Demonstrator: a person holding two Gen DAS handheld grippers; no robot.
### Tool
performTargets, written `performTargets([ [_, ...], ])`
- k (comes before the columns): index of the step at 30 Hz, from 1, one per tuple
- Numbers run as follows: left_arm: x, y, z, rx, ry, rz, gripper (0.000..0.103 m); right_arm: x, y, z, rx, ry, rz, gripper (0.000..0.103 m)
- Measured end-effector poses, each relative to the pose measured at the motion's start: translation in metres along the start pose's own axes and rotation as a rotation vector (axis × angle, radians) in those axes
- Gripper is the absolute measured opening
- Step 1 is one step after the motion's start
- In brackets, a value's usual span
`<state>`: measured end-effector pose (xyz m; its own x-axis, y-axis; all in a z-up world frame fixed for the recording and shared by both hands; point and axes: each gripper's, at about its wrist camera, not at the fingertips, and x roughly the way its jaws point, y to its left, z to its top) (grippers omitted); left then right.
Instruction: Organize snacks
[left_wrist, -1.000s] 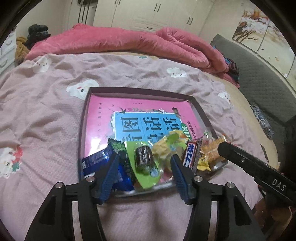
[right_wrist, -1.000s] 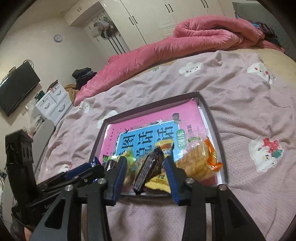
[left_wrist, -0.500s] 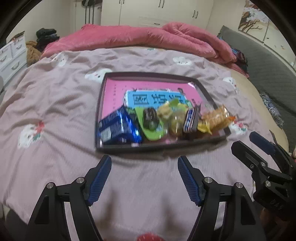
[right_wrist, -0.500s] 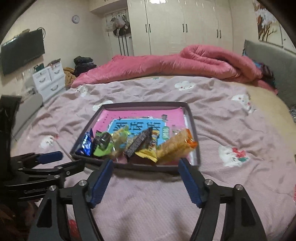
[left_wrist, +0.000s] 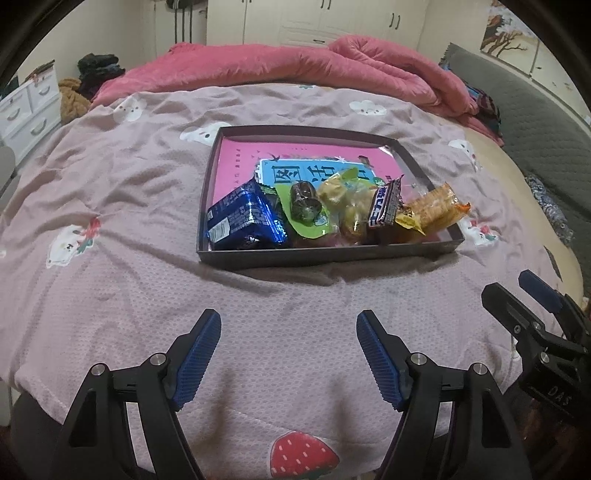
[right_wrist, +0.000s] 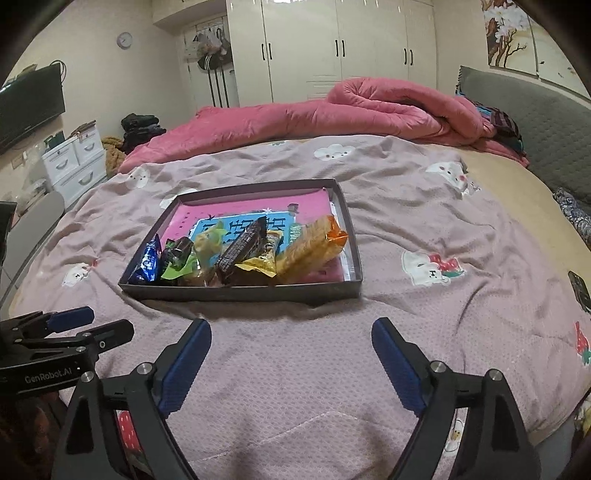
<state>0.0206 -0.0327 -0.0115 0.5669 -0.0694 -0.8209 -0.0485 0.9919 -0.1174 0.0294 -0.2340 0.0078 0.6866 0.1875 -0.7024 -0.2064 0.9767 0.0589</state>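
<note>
A dark tray (left_wrist: 332, 254) (right_wrist: 240, 291) with a pink lining lies on the bed. Along its near edge sit a blue packet (left_wrist: 243, 218) (right_wrist: 147, 260), a green wrapper with a dark round sweet (left_wrist: 304, 201), yellow sweets (left_wrist: 343, 206), a dark chocolate bar (left_wrist: 386, 203) (right_wrist: 242, 249) and an orange cracker pack (left_wrist: 434, 210) (right_wrist: 314, 251). My left gripper (left_wrist: 288, 350) is open and empty, well in front of the tray. My right gripper (right_wrist: 291, 362) is open and empty, also in front of the tray. Each gripper shows at the edge of the other's view.
The bed has a mauve cartoon-print sheet (left_wrist: 110, 206) and a rolled pink duvet (right_wrist: 332, 110) at the back. A grey headboard (right_wrist: 535, 110) is on the right. White drawers (right_wrist: 74, 162) and wardrobes (right_wrist: 332, 51) stand beyond the bed.
Both grippers have pulled back from the tray and opened wide. The snacks that were between the fingers now lie in the tray.
</note>
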Motion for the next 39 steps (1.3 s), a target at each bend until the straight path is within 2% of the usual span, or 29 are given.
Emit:
performTargets([
  [39,0.0002,0.0002,0.0007,0.002,-0.001,0.02,0.077,0.0018,0.0057,-0.0024,-0.025,0.008,0.009,0.092],
])
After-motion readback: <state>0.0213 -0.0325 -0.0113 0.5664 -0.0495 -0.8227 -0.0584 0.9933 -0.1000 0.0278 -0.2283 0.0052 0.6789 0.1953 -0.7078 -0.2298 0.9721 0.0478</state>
